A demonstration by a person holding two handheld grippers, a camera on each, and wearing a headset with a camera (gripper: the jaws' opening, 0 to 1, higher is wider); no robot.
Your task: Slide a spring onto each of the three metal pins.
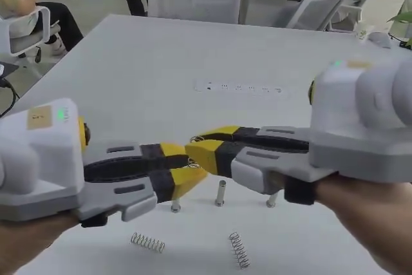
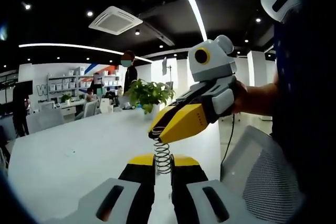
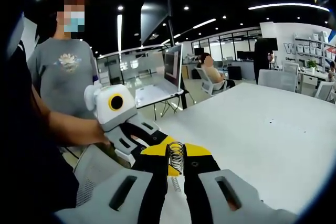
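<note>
spring (image 2: 163,150) clamped in both left gripper (image 2: 163,162) and right gripper (image 3: 177,157), near three metal pins (image 1: 221,192)

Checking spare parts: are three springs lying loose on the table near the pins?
No: just one spring and a second spring lie on the table, in front of the pins.

Left tongs (image 1: 190,167) and right tongs (image 1: 196,146) meet tip to tip — both pinched on one spring (image 2: 163,156).
</note>
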